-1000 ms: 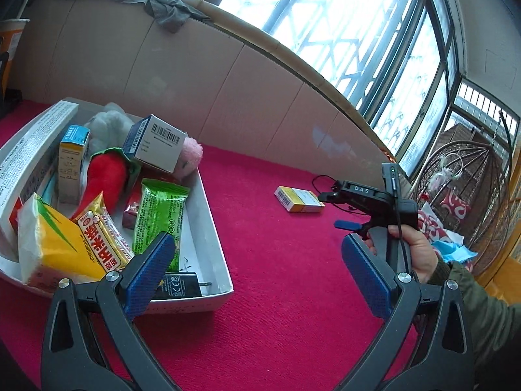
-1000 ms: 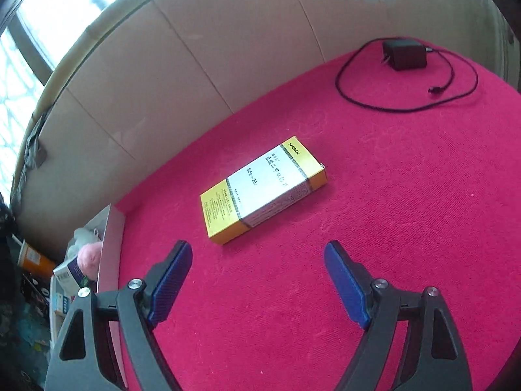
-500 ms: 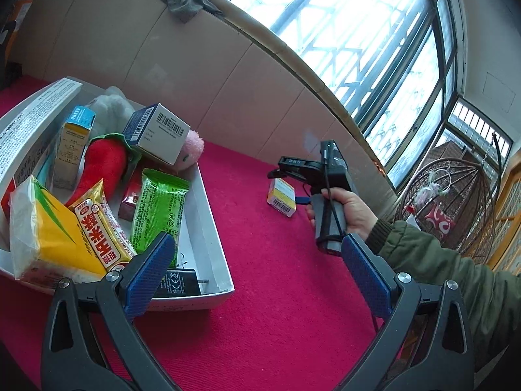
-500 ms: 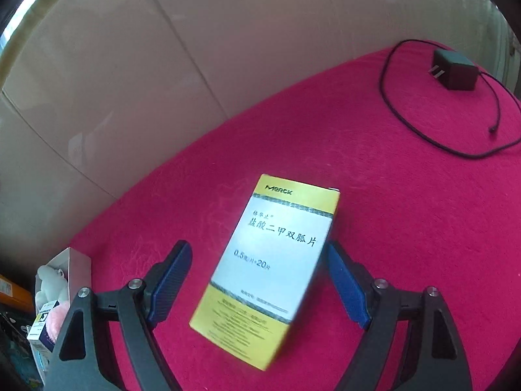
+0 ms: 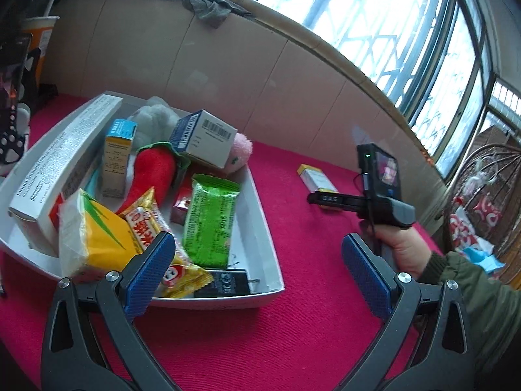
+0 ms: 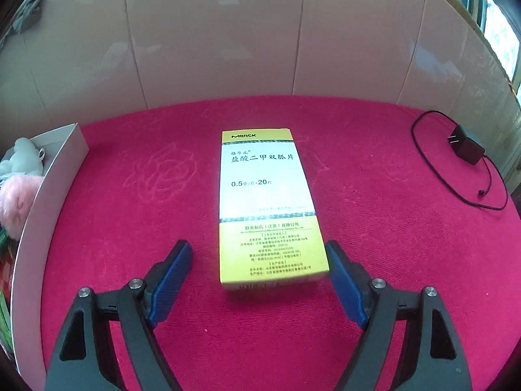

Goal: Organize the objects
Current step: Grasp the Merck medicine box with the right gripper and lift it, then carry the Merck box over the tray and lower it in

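The right gripper [image 6: 257,280] points down at the red cloth, its jaws closing around the near end of the yellow-and-white medicine box [image 6: 267,208]. The right pad [image 6: 345,290] lies just at the box's corner; the left pad [image 6: 169,280] stands apart from it, so the box is between the pads but not yet pinched. The box lies flat on the red cloth [image 6: 374,228], lengthwise away from the camera. To its left is the wall of the white tray [image 6: 49,189], with a pink plush toy [image 6: 16,202] inside. A black charger with its cable [image 6: 465,146] lies well apart on the right.

The left gripper [image 5: 257,270] is spread wide with nothing between its pads, over the near corner of the tray [image 5: 270,260]. The tray holds a red plush pepper [image 5: 153,176], a green packet [image 5: 208,221], a yellow packet [image 5: 94,231] and several cartons. In this view the person's hand [image 5: 400,247] grips the right tool beside the medicine box [image 5: 314,176].
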Motion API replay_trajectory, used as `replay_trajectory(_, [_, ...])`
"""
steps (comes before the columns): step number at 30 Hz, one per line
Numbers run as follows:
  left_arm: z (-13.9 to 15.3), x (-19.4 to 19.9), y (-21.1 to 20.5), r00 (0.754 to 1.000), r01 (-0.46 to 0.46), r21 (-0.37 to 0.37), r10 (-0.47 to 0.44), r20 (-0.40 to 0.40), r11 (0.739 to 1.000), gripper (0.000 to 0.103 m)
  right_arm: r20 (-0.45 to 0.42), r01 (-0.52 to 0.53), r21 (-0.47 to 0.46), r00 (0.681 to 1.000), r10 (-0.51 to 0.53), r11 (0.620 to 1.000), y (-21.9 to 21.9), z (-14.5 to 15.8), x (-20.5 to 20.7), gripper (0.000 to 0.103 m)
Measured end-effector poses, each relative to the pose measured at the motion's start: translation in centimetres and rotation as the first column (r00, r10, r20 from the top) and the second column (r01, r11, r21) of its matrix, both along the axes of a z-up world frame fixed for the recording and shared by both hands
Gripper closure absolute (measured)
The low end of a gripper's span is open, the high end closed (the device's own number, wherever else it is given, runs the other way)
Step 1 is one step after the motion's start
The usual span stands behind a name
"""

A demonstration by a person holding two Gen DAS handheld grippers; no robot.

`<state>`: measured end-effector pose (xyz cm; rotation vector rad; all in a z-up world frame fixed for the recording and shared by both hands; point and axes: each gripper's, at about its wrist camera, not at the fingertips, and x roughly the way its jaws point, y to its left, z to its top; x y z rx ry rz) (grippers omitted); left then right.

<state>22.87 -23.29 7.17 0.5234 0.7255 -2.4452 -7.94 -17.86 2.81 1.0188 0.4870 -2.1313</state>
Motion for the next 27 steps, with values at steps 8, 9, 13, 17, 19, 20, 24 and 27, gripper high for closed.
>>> replay_trajectory(8, [1.9, 1.6, -0.9, 0.990, -0.108, -0.040, 0.111, 0.082, 0.993, 0.000, -0.010, -0.016, -0.202, 1.000, 0.014, 0.979, 4.3, 3.8, 3.2, 0.047])
replay_trajectory(9, [2.2, 1.8, -1.0, 0.989, -0.121, -0.047, 0.125, 0.082, 0.992, 0.000, -0.026, -0.029, -0.230, 0.999, 0.023, 0.973, 5.2, 4.7, 4.4, 0.047])
replay_trajectory(13, [3.4, 2.7, -1.2, 0.981, -0.173, -0.064, 0.178, 0.072, 0.983, 0.000, -0.078, -0.092, -0.347, 0.995, 0.069, 0.933, 8.5, 7.9, 8.2, 0.047])
replay_trajectory(17, [4.2, 3.0, -0.5, 0.975, -0.198, -0.102, 0.207, 0.085, 0.975, 0.000, -0.118, -0.160, -0.414, 0.986, 0.122, 0.896, 10.2, 10.6, 10.8, 0.047])
replay_trajectory(19, [4.4, 3.0, -0.1, 0.973, -0.200, -0.117, 0.211, 0.095, 0.973, 0.000, -0.129, -0.198, -0.429, 0.979, 0.157, 0.881, 10.3, 11.4, 12.4, 0.047])
replay_trajectory(20, [4.4, 3.0, 0.1, 0.973, -0.199, -0.119, 0.210, 0.097, 0.973, 0.000, -0.135, -0.214, -0.435, 0.976, 0.172, 0.875, 10.4, 11.7, 13.1, 0.047])
replay_trajectory(24, [4.4, 3.0, 0.7, 0.972, -0.191, -0.131, 0.206, 0.111, 0.973, 0.000, -0.161, -0.271, -0.444, 0.962, 0.222, 0.854, 10.7, 12.9, 15.5, 0.047])
replay_trajectory(27, [4.3, 3.3, 0.9, 0.972, -0.191, -0.134, 0.207, 0.113, 0.972, 0.000, -0.167, -0.295, -0.452, 0.955, 0.245, 0.842, 10.6, 13.3, 16.2, 0.047])
